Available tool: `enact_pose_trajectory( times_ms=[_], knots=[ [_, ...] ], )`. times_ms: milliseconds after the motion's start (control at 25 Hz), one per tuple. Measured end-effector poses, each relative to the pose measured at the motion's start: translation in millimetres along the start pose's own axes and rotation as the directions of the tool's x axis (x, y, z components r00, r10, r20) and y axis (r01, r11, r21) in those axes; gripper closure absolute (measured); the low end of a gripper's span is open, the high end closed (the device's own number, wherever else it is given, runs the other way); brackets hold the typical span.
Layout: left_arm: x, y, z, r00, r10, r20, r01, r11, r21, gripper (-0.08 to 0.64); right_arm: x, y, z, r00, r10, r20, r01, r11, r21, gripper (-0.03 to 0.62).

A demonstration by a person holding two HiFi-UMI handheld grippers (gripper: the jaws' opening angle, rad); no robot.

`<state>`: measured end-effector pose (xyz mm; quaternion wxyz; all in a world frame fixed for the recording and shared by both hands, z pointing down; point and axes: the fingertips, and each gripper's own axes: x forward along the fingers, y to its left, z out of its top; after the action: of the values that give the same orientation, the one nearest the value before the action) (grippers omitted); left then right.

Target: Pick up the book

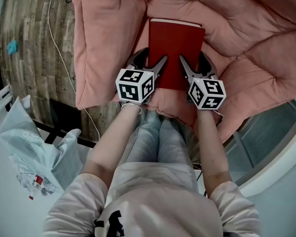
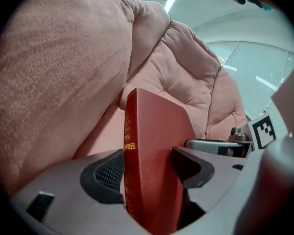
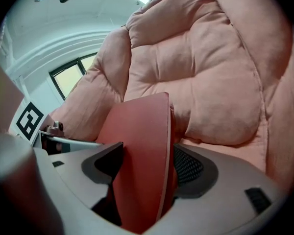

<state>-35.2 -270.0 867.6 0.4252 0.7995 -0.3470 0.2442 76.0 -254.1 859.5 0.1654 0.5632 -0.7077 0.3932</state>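
Closest in, looks down on a pale shirt (image 1: 153, 191) and light jeans (image 1: 158, 137), with both forearms reaching ahead. Holds the left gripper (image 1: 156, 53) at the lower left corner of the red book (image 1: 176, 38) and the right gripper (image 1: 191, 55) at its lower right corner. Shows the left jaws spread wide astride the spine, gold print facing the lens, the meshed pad just beside the spine and the other jaw alongside the front cover, with no clear squeeze on either side. Shows the right jaws about as wide astride the page edge, pads near both covers. Finds the book lying cover-up in the hollow of a pink quilted cushion (image 1: 108, 43), lower edge toward the knees. Past the cushion's left side, takes in wooden floor (image 1: 34, 43) crossed by a thin white cable (image 1: 56, 43).
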Motion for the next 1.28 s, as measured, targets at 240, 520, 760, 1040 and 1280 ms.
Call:
enact_pose_trajectory(
  times_ms=[240, 520, 760, 1040, 1280],
  knots=[
    [0, 3, 0, 1.0, 0.01, -0.001, -0.01, 1.0, 0.001, 0.268, 7, 1, -3, 0.996, 0.09, 0.016, -0.091, 0.992, 0.088, 0.279],
    [-7, -5, 2, 0.999, 0.031, -0.013, -0.031, 0.999, 0.03, 0.268, -3, 4, 0, 0.998, 0.041, 0.042, -0.044, 0.996, 0.074, 0.287],
    [-21, -14, 20, 0.999, 0.039, 0.028, -0.04, 0.998, 0.038, 0.27, -13, 14, 21, 0.995, 0.047, 0.083, -0.048, 0.999, 0.021, 0.291],
    [-40, -31, 48, 0.996, 0.037, 0.075, -0.043, 0.996, 0.075, 0.27, -34, 24, 48, 0.994, 0.031, 0.109, -0.035, 0.998, 0.042, 0.295],
    [-64, -46, 63, 0.994, 0.05, 0.1, -0.057, 0.996, 0.069, 0.27, -54, 38, 68, 0.993, 0.042, 0.109, -0.044, 0.999, 0.014, 0.295]
  ],
)
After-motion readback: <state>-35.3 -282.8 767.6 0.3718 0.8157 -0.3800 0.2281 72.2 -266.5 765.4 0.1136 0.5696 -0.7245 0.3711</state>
